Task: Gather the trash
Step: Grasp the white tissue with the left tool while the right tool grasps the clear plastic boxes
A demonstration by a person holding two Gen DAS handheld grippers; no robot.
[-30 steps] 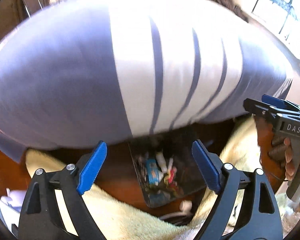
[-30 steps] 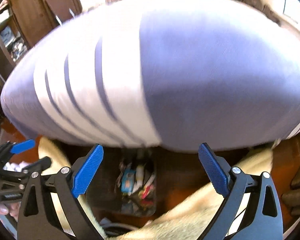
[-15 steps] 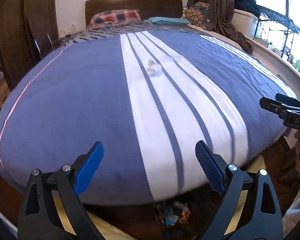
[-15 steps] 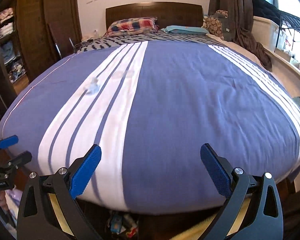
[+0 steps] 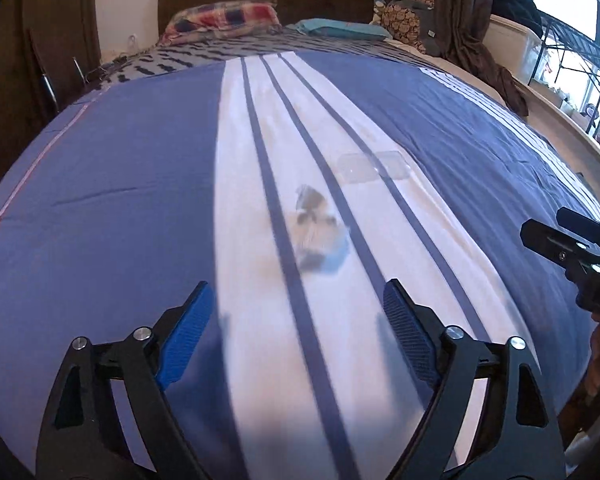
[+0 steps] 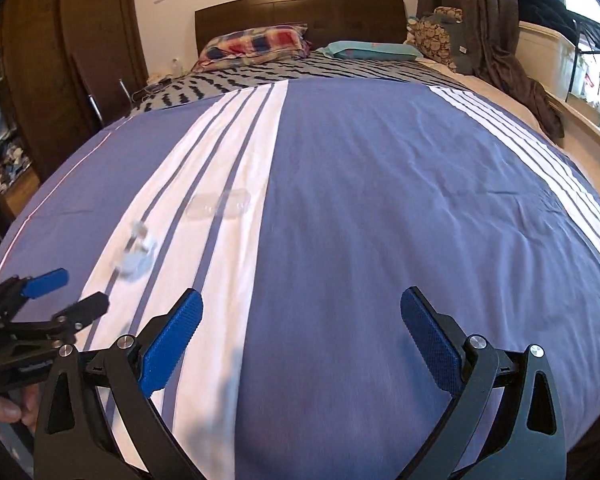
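Left wrist view: left gripper (image 5: 296, 332), fingers wide, empty, closing; crumpled pale wrapper (image 5: 318, 236) at 12 o'clock on blue striped bedspread (image 5: 112, 184) may slip. Right gripper (image 6: 300, 340) open, empty.

Crumpled pale wrapper (image 5: 318, 236) and clear plastic packaging (image 5: 374, 165) lie near each other on the white stripe

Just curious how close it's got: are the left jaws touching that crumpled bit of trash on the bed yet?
Apart. In the left wrist view the crumpled trash lies on the white stripe beyond the left gripper, bedspread showing between; its closing jaws hold nothing.
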